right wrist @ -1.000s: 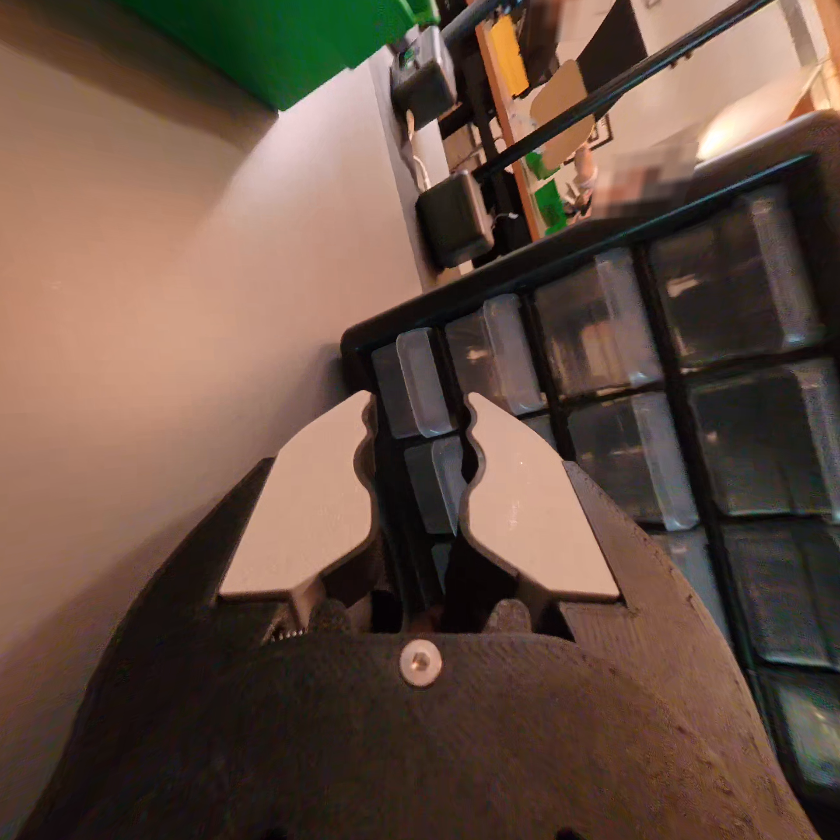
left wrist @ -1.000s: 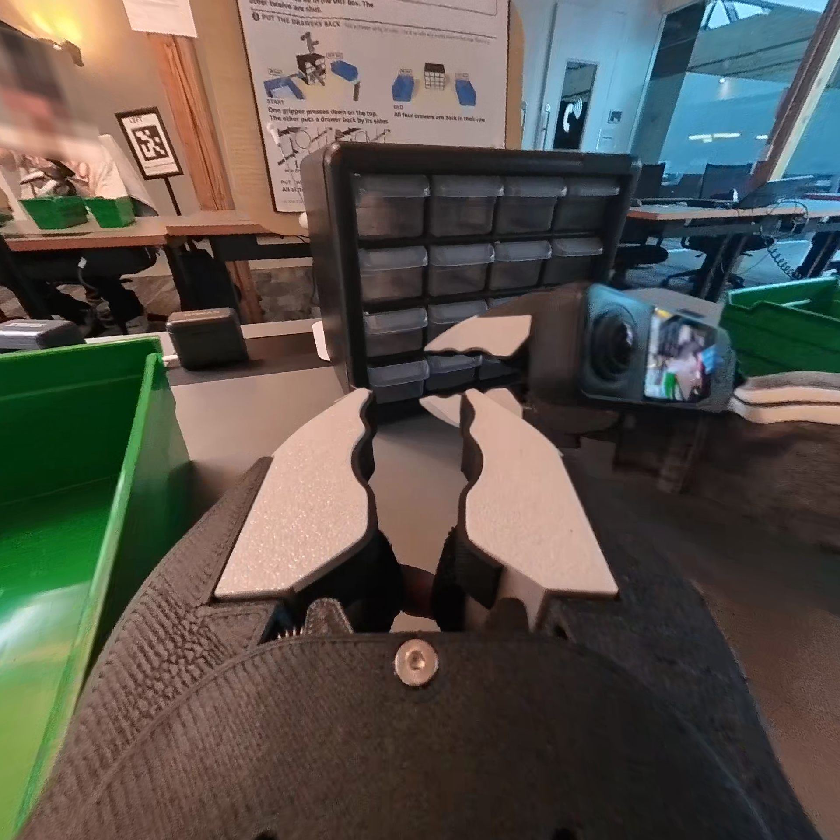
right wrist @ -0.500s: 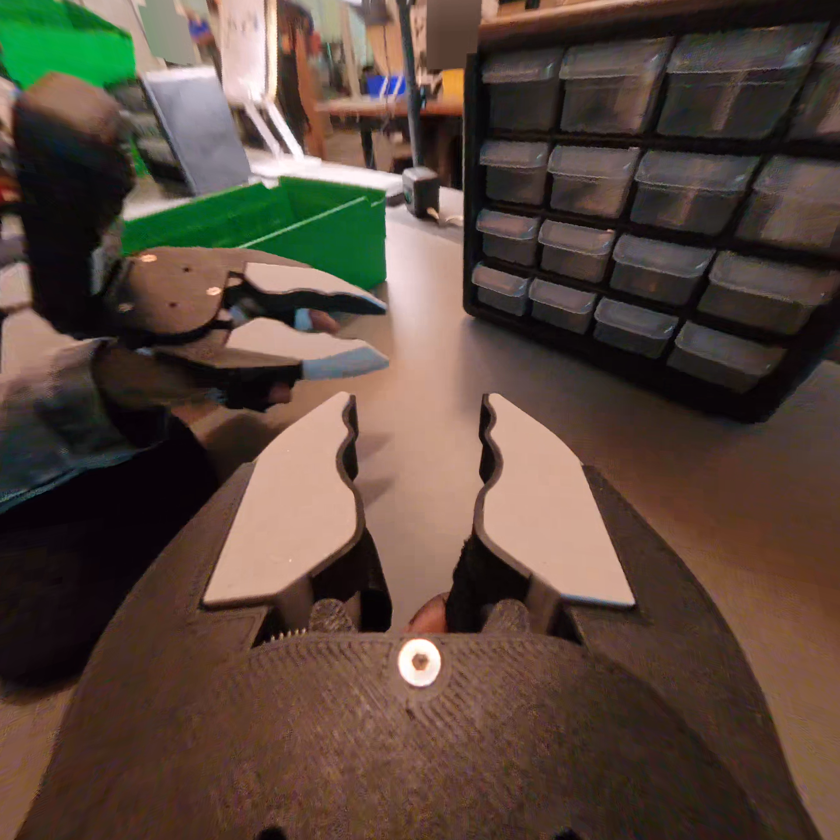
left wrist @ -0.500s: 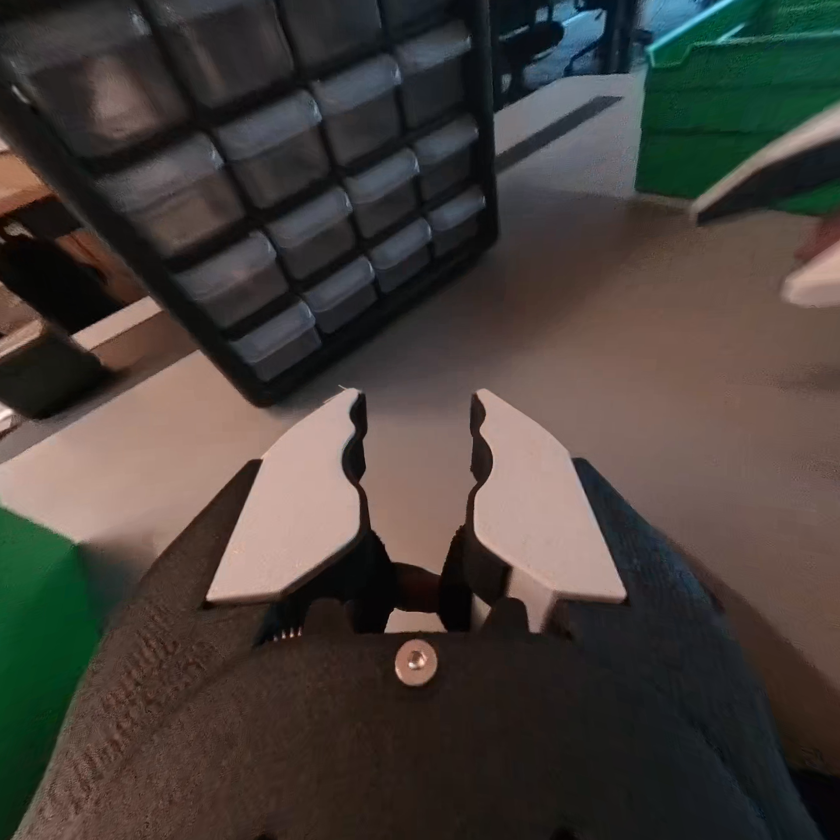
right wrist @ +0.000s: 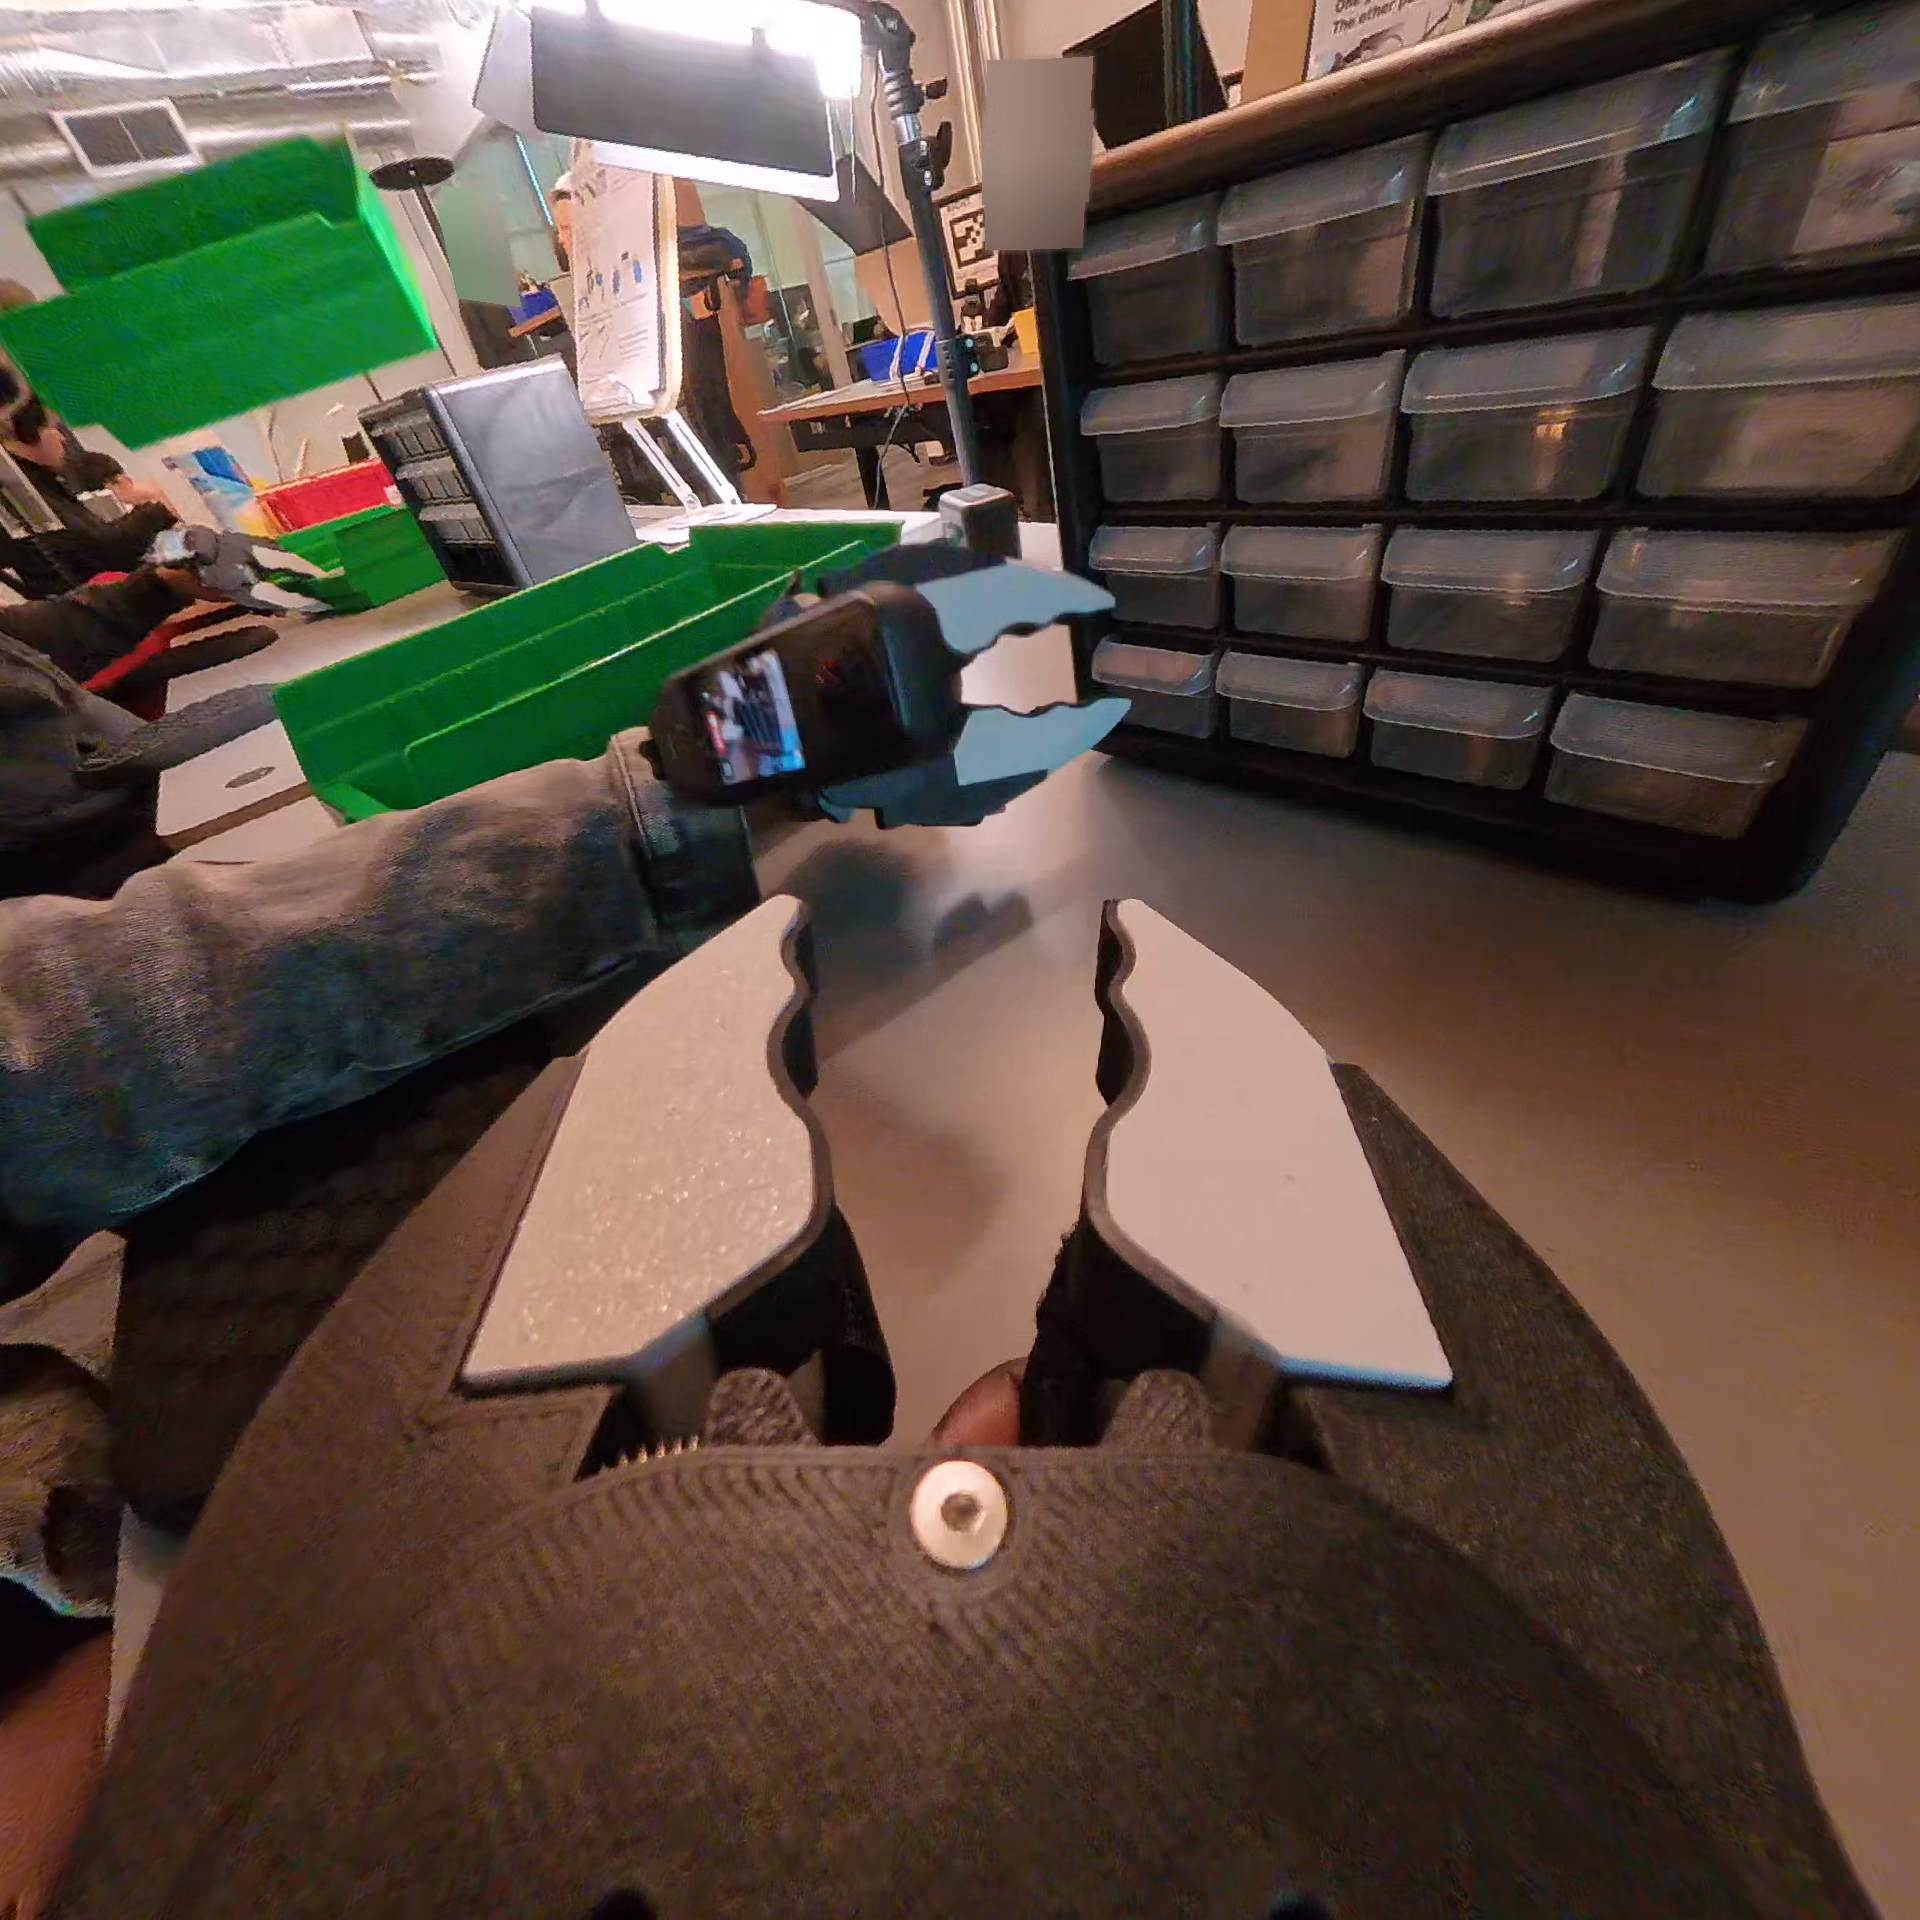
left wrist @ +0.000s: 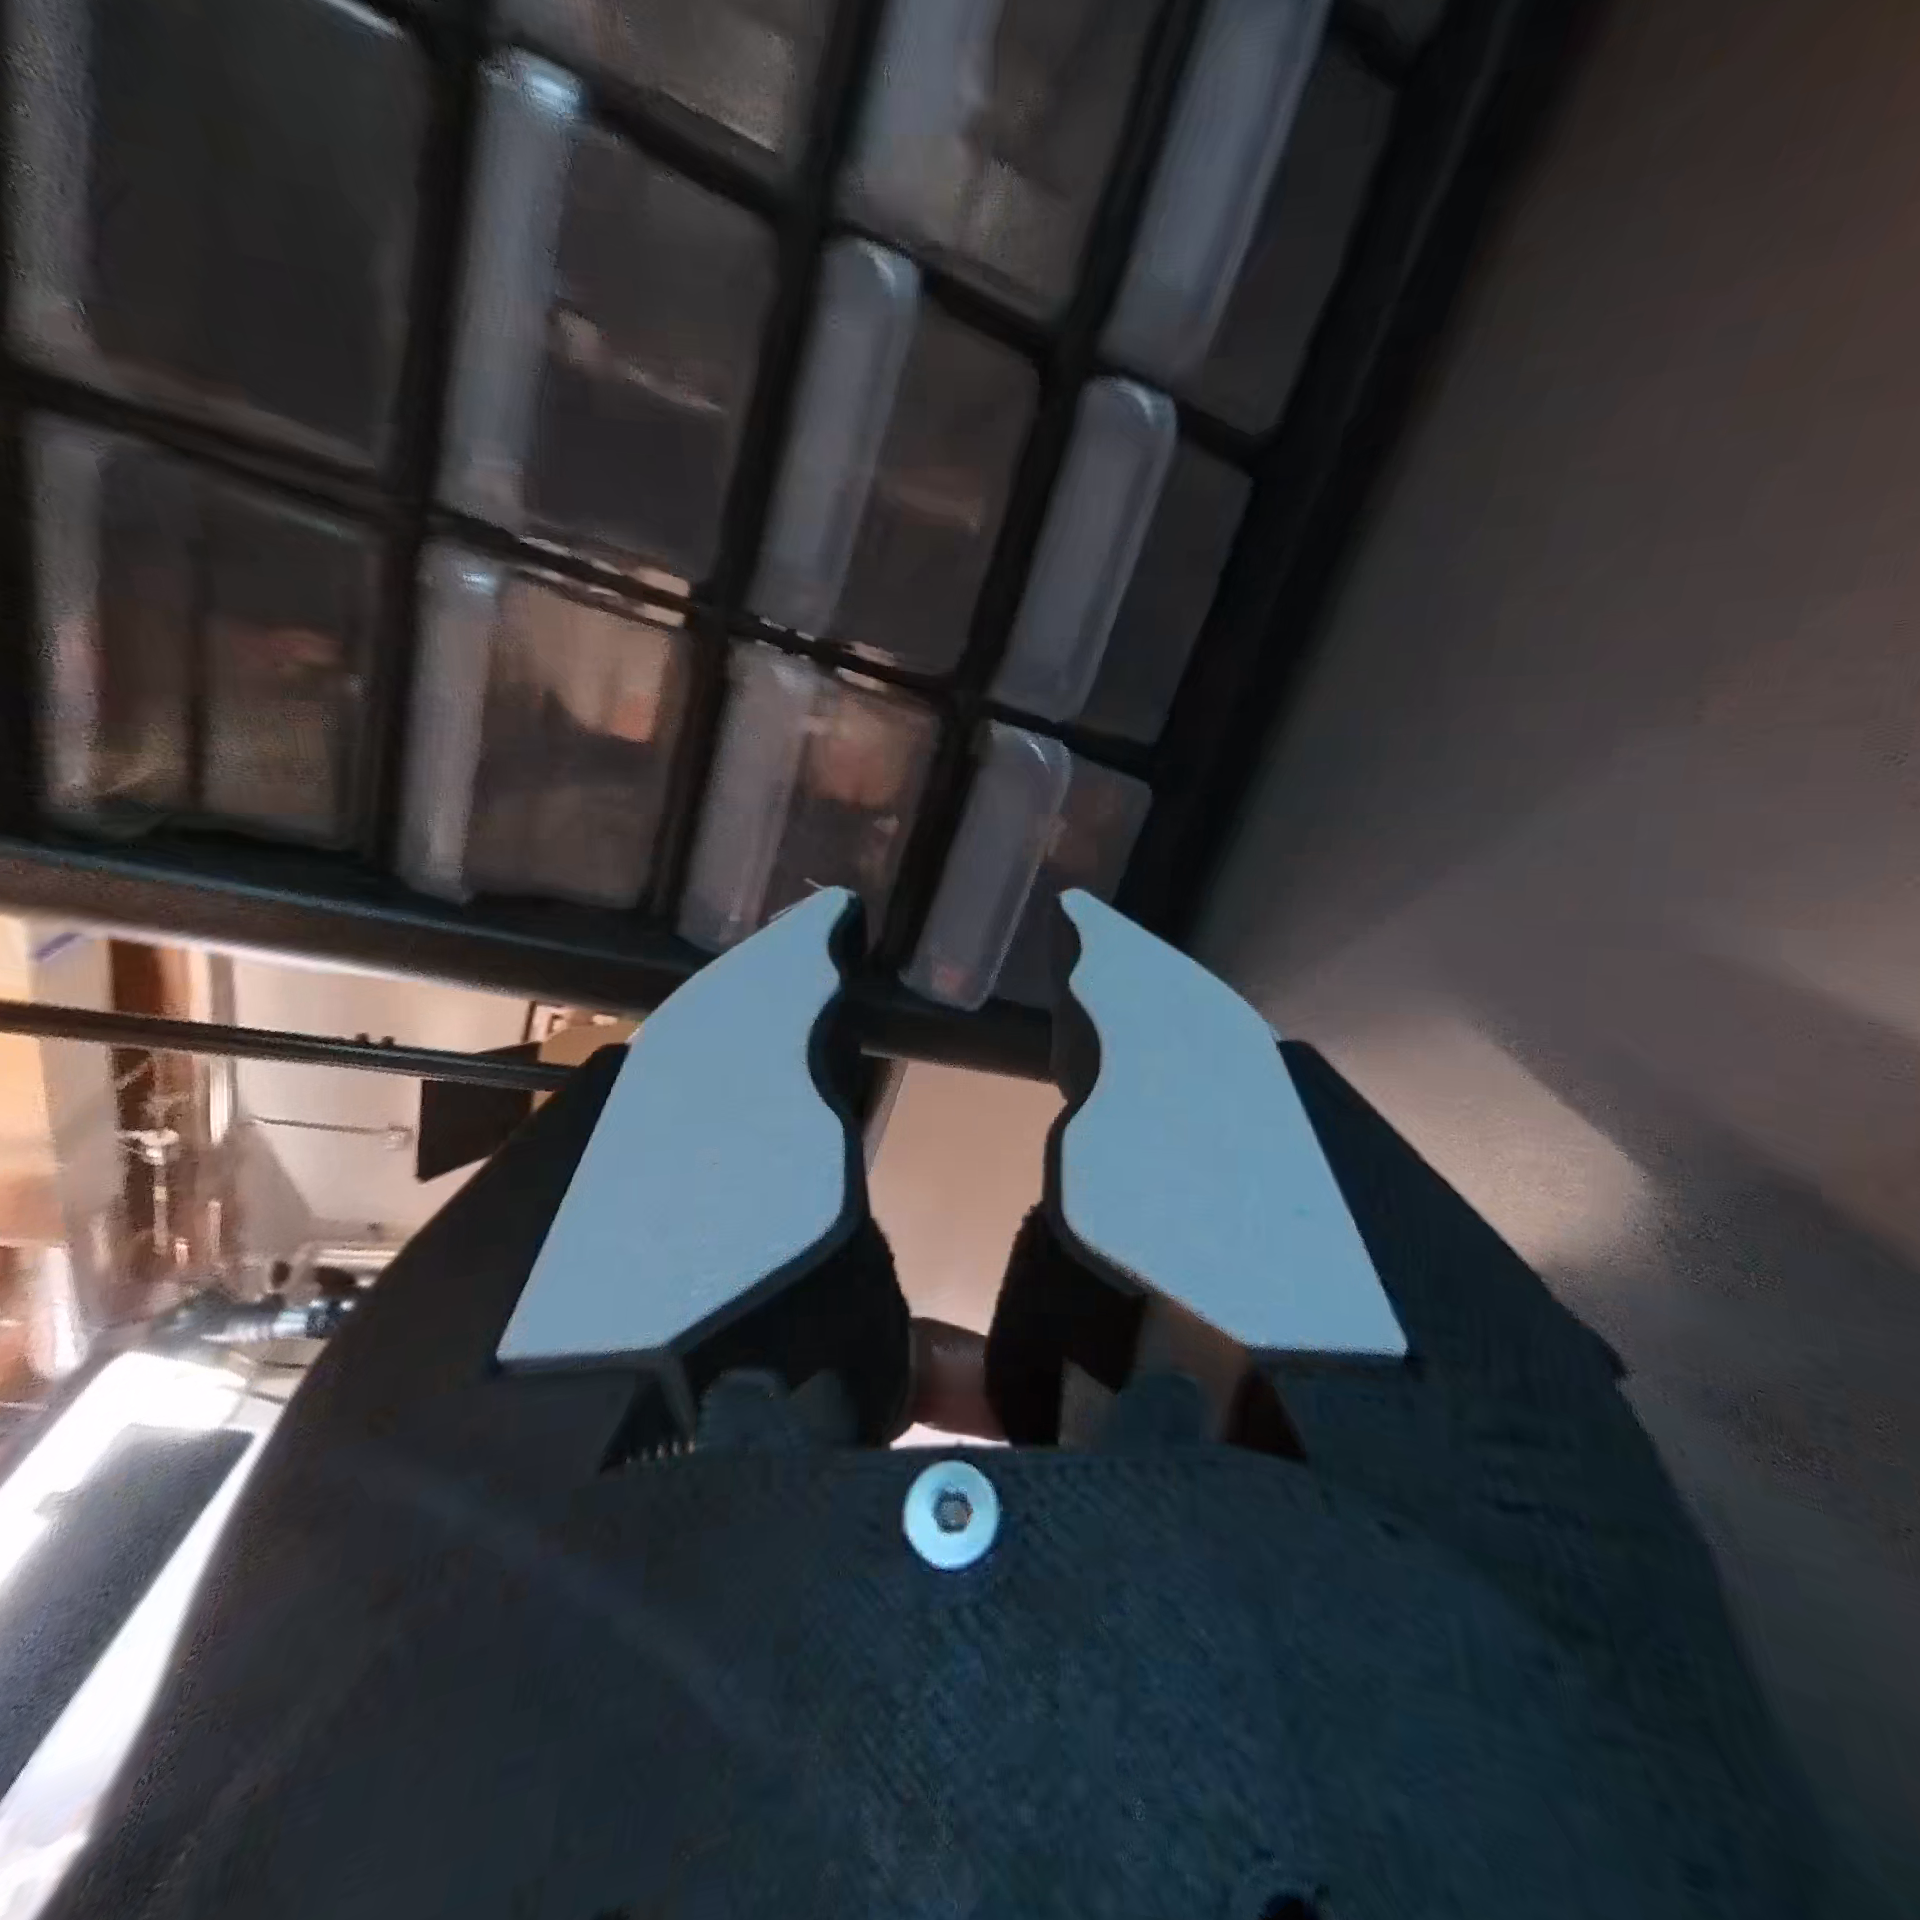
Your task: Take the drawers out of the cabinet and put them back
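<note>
The cabinet (left wrist: 727,416) is cut off above and left of the left gripper (left wrist: 956,914); drawer contents are blurred beyond recognition.

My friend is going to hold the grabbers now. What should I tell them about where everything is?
Left gripper: open, empty, turned sideways, its tips right at the bottom-left drawer of the cabinet, not gripping it.
Right gripper: open, empty, hanging back over the grey table, away from the cabinet.
Things: every drawer in view sits in its slot. The green bin stands to the cabinet's left; no drawers show in the part visible.
Done: nothing out that I can see.
Left: close on that corner drawer's lip, pull it out, do the others, then slide them all back.
</note>
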`<move>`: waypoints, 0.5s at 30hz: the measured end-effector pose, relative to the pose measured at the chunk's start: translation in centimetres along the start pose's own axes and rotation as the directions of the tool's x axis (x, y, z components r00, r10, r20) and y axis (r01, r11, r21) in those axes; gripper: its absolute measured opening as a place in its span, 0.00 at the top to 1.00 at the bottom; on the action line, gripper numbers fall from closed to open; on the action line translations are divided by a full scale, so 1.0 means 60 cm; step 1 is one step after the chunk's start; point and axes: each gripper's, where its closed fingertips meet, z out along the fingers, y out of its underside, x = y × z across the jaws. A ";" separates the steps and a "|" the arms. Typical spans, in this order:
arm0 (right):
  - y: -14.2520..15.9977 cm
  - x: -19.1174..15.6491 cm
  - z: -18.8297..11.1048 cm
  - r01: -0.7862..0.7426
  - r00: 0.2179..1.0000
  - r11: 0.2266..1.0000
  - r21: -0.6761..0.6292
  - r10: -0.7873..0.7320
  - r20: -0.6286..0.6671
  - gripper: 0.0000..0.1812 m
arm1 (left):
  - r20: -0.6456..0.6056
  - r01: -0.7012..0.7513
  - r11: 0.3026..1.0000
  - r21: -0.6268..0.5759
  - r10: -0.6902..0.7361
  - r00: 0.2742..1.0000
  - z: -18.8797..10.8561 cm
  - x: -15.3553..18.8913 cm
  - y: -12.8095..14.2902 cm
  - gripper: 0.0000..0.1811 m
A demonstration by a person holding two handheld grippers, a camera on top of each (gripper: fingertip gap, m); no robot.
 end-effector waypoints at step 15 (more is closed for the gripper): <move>0.007 0.016 0.001 -0.029 0.999 0.999 -0.015 0.029 -0.030 0.72 | 0.065 -0.209 0.975 -0.068 0.214 0.975 0.025 0.006 0.011 0.91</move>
